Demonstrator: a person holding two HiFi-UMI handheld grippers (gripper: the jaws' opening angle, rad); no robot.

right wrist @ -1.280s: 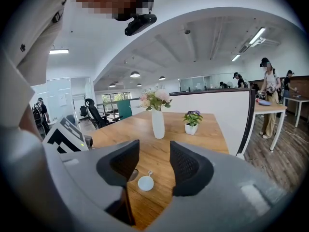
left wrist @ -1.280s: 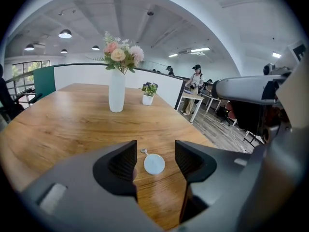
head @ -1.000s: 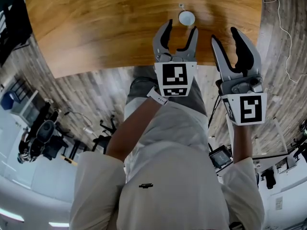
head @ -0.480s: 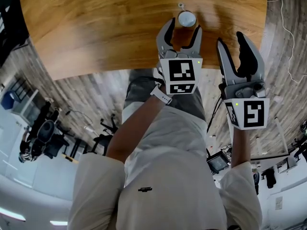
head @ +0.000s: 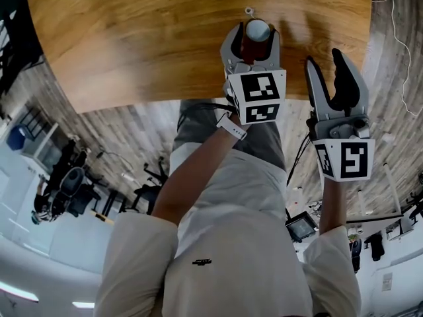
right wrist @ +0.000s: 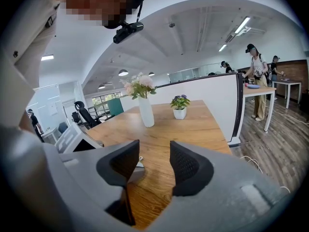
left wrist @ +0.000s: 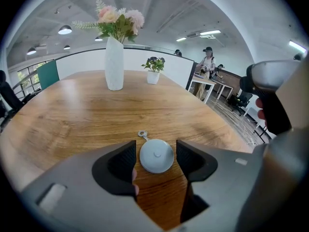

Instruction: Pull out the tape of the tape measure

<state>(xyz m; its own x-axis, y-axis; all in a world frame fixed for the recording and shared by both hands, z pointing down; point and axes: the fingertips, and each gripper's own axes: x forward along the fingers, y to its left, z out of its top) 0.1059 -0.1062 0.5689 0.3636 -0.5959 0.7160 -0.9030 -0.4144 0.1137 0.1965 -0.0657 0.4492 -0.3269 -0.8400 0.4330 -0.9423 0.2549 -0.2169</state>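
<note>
No tape drawn yet. Flat on tabletop (head: 132, 38): tape measure (left wrist: 156, 155), between spread, unclamped left gripper (head: 252, 41) fingers, pull ring (left wrist: 142, 135) at 11 o'clock. At 4 o'clock, right gripper (head: 327, 61) fingers apart, empty. Remaining: clamp, pull.

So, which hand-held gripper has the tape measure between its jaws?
The left hand-held gripper, jaws closing around the tape measure; the right hand-held gripper is empty.

- The head view looks steeply down over the person's torso, taking in the worktop (head: 132, 38), the left claw (head: 254, 32) and the right claw (head: 326, 58).
- The left gripper view sits low, close above the worktop, facing a white vase (left wrist: 115, 64).
- The right gripper view, farther back, shares that vase and worktop.
</note>
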